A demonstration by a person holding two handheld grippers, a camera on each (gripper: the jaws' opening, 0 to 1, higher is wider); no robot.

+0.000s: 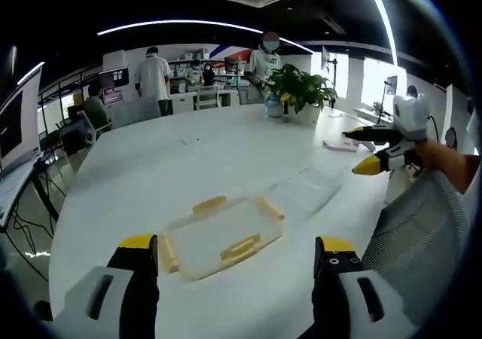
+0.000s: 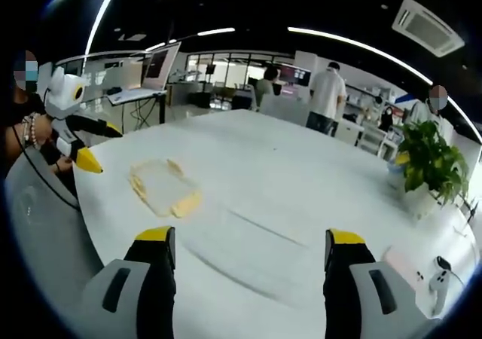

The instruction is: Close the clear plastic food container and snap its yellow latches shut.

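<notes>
1. Open office; white table (image 1: 113, 181) carries container (image 1: 222, 236) and, just beside it, clear lid (image 1: 305, 190), so unclosed.
2. Left gripper (image 1: 233, 260) wide open, empty, aimed toward container.
3. Right gripper (image 2: 248, 252) wide open, empty, above lid, ready for pickup.

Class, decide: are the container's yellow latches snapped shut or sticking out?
Sticking out: the yellow latches splay flat beyond the clear container rim on the table.
</notes>
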